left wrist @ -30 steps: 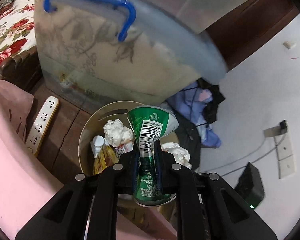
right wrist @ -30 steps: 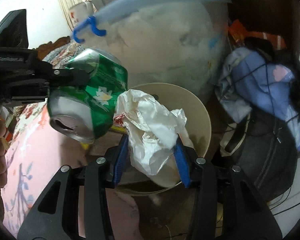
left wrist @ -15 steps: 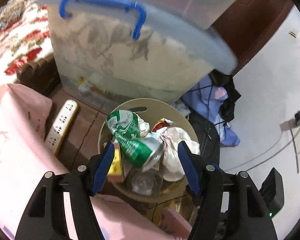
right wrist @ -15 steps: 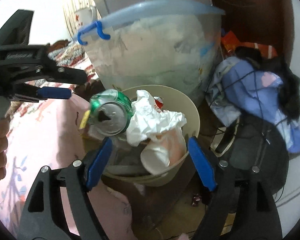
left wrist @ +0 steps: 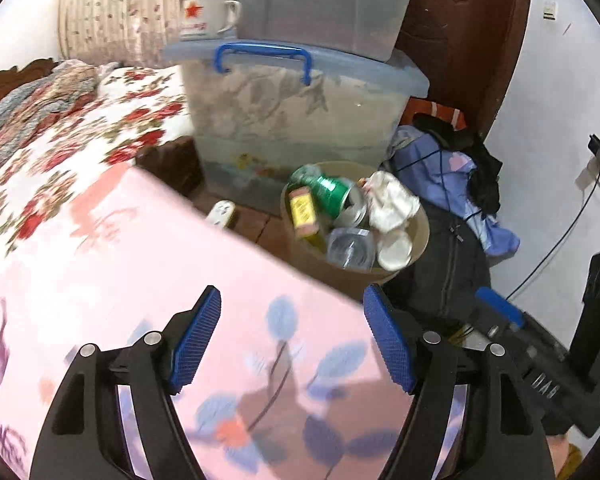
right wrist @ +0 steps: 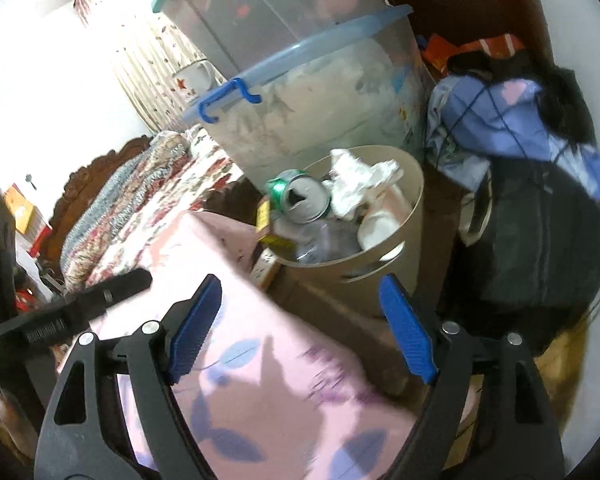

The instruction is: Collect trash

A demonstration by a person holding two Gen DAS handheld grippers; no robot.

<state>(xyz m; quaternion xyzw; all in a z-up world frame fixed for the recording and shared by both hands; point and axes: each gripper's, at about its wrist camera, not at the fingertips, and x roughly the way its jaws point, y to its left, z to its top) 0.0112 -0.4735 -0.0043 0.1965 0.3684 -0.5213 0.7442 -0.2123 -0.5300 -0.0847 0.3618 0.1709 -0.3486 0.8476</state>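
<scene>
A beige trash bin (left wrist: 418, 236) stands on the floor beside the bed; it also shows in the right wrist view (right wrist: 414, 204). In it lie a crushed green can (left wrist: 332, 192) (right wrist: 298, 196), crumpled white paper (left wrist: 390, 200) (right wrist: 360, 180), a yellow packet (left wrist: 302, 210), a clear bottle (left wrist: 348, 246) and a white cup (left wrist: 394, 250). My left gripper (left wrist: 292, 336) is open and empty, pulled back above the pink bedspread. My right gripper (right wrist: 300, 324) is open and empty, near the bin's front.
A pink sheet (left wrist: 140, 280) covers the bed corner. Stacked clear storage boxes (left wrist: 296, 116) with a blue handle stand behind the bin. A backpack and clothes (left wrist: 456, 184) lie to its right. A white power strip (left wrist: 220, 212) lies on the floor.
Both grippers opened, dropping the green can and the white paper into the bin, then drew back and up, away from the bin.
</scene>
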